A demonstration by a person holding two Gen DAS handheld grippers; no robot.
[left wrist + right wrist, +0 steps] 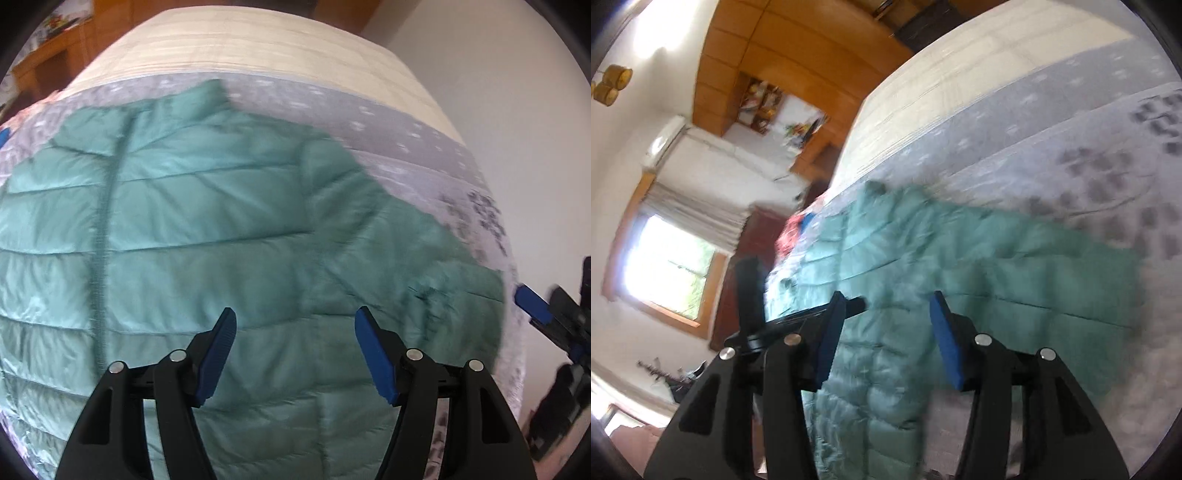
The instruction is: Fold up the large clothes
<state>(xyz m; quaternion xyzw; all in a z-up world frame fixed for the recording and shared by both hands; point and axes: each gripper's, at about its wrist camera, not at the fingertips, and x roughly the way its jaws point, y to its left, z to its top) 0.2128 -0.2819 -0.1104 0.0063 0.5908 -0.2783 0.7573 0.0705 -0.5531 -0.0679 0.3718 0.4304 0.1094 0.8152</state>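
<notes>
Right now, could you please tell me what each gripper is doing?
Left gripper: open, holding nothing, above the jacket.
Right gripper: open, holding nothing.

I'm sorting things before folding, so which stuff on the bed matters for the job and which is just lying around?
For the job:
green puffer jacket
left gripper, open
right gripper, open

Lying about:
grey bedspread
red item beyond the jacket

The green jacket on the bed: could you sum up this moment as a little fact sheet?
garment: green quilted jacket, zipped, spread flat
sleeve: lying out to the side
surface: bed with grey patterned cover
left gripper: open, above the jacket, holding nothing
right gripper: open, holding nothing
folding: not yet begun
</notes>
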